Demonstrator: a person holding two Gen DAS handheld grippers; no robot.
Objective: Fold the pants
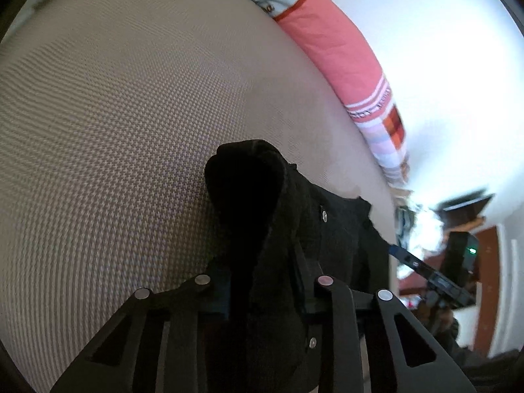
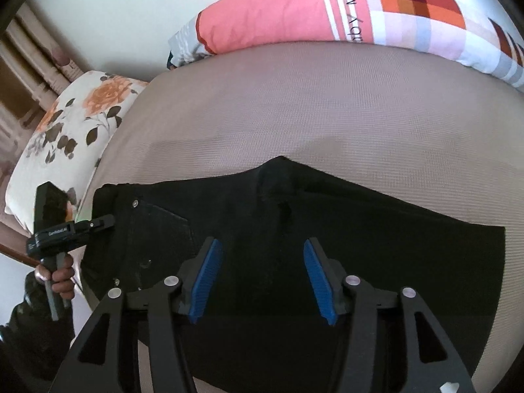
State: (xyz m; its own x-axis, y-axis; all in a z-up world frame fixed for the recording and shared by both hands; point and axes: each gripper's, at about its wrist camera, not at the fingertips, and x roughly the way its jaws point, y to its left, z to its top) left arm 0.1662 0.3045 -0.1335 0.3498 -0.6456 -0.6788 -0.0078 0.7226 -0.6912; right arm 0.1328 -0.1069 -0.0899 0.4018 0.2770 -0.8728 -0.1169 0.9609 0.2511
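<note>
Black pants lie folded lengthwise on the beige bed, waistband at the left. My left gripper is shut on the pants' waistband, which bunches up between its jaws; it also shows in the right wrist view at the waistband's edge, held by a hand. My right gripper is open with blue pads above the middle of the pants, holding nothing.
A pink and checked pillow lies along the far side of the bed. A floral pillow sits at the left end. The right gripper shows at the right in the left wrist view, beyond the bed edge.
</note>
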